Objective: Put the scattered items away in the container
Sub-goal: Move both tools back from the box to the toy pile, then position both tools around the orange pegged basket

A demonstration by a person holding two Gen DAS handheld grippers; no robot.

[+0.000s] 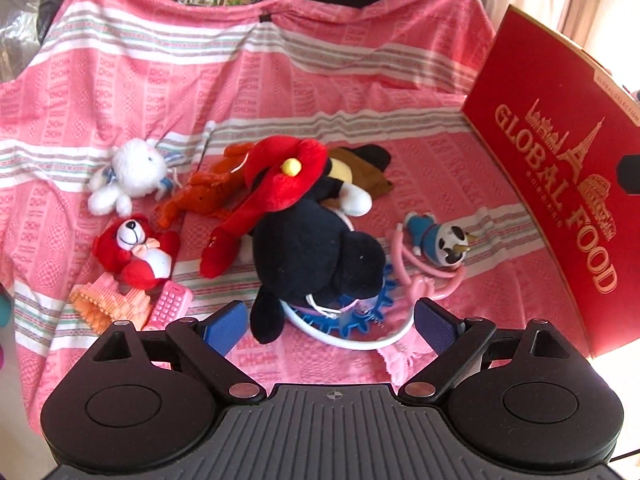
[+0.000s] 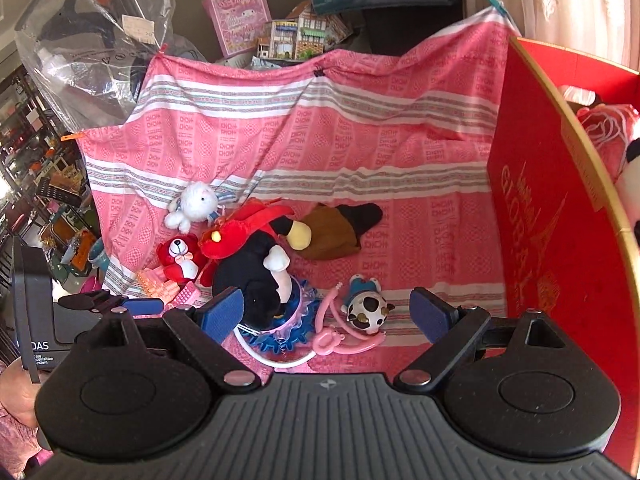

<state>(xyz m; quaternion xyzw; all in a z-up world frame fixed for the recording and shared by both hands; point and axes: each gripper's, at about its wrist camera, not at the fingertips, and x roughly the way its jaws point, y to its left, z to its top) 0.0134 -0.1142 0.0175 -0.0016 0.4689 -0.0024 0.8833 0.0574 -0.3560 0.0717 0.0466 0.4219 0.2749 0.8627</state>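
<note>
Toys lie heaped on the pink cloth (image 1: 320, 92); the black plush (image 1: 312, 256) sits directly ahead of the left gripper (image 1: 328, 322), upright-leaning, nearer to it than the right gripper (image 2: 326, 316); both are spread, empty; the red box (image 2: 560, 216) stands right.

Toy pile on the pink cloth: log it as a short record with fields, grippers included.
surface: pink striped cloth
container: red box, standing at the right edge
pile centre: black plush under a red plush
left of pile: white bunny, red bear
right of pile: cow figure
left gripper: open, empty
right gripper: open, empty
</note>
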